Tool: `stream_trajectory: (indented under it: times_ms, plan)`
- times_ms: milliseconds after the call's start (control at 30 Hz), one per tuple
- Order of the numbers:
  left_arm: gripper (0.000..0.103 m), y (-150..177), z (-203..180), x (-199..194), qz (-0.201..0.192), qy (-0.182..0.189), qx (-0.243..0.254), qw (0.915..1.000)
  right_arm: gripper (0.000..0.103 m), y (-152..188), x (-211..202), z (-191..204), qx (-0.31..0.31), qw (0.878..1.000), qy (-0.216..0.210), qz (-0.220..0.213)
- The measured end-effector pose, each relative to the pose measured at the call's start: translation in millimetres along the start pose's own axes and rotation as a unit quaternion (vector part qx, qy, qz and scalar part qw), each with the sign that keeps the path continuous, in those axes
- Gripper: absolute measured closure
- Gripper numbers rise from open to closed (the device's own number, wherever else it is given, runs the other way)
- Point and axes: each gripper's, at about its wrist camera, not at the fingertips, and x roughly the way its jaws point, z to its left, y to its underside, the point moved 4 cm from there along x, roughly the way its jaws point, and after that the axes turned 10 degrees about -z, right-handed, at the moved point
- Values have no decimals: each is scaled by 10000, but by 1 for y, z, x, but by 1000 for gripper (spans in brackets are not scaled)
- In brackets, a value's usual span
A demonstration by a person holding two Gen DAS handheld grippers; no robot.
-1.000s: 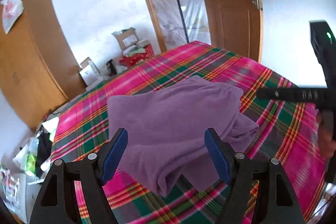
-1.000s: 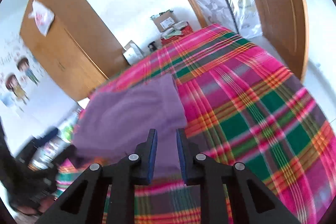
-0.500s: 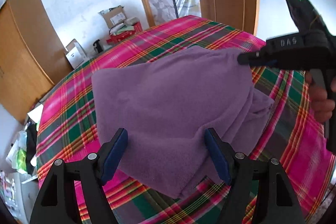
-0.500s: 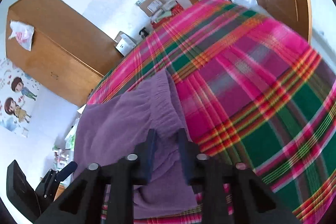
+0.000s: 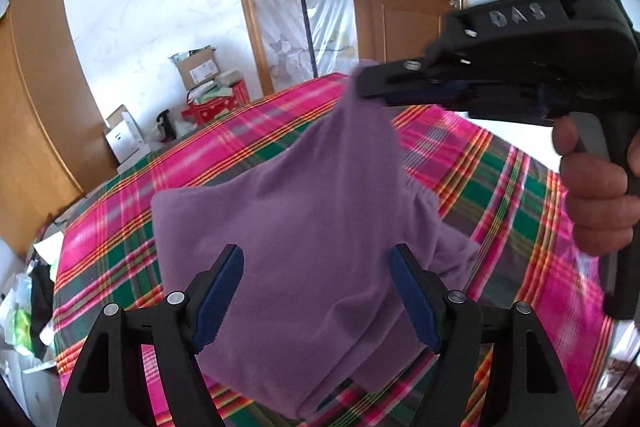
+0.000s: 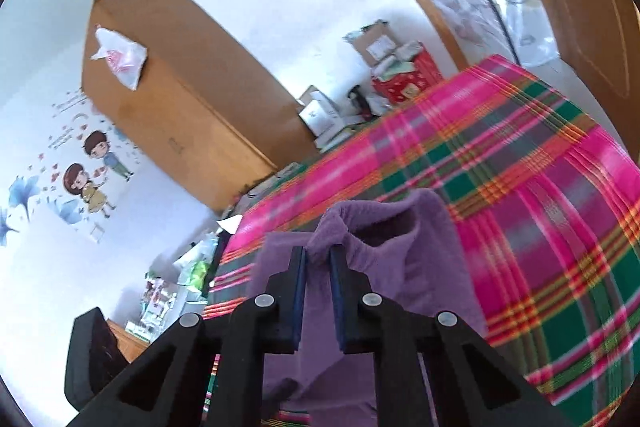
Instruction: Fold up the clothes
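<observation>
A purple fleece garment (image 5: 304, 227) lies on a bed covered with a pink, green and orange plaid blanket (image 5: 500, 187), one edge pulled up into a peak. The right gripper (image 6: 318, 259) is closing its blue-padded jaws on that raised edge, the fabric bunched between them. The left gripper (image 5: 316, 291) hovers over the garment's near part, jaws wide apart and holding nothing. Cardboard boxes (image 5: 198, 67) and a red box sit by the far wall beside a wooden wardrobe (image 6: 180, 107). The garment's near hem is cut off behind the left fingers. Raised letters "DAS" mark the right gripper's body.
</observation>
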Motion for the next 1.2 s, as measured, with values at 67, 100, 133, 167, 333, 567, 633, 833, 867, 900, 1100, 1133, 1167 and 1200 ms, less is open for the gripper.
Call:
stream_trajectory:
  times_ms: [67,100,133,167,333,567,633,833,867,900,1100,1133,1167,1200]
  plan:
    - [25,-2,2,1,-44,-51,-64,10000,91,-3,5,12,-57,9998,-185,30]
    - [25,-3,3,1,-70,-93,-97,9999,91,-3,7,19,-88,9995,-304,60]
    - [25,-4,5,2,-95,-135,-131,9998,91,-2,8,26,-116,9989,-439,97]
    - [25,-5,9,3,-104,-208,-221,9995,91,-1,9,33,-152,9981,-579,146]
    - [31,-2,37,6,-144,-388,-945,9947,91,8,21,58,-328,9929,-1059,438]
    - [72,8,59,23,242,29,-2004,9794,98,23,36,57,-53,9887,-1295,759]
    - [85,10,58,26,292,96,-2039,9785,98,26,37,54,-41,9889,-1258,787]
    - [92,17,59,32,367,172,-2303,9723,97,25,28,33,74,9941,-899,604]
    - [94,16,61,30,336,153,-2316,9721,97,26,23,25,70,9958,-729,543]
    - [95,15,63,29,308,131,-2346,9715,97,26,18,16,78,9974,-537,483]
    - [98,10,79,29,176,-27,-2576,9661,82,43,-19,-59,585,9949,820,49]
    - [98,9,81,30,173,-30,-2590,9657,75,47,-22,-67,671,9937,894,43]
    - [98,8,83,31,168,-32,-2595,9656,68,51,-25,-75,779,9924,952,47]
    - [98,8,83,30,169,-35,-2598,9655,66,54,-26,-81,880,9911,999,60]
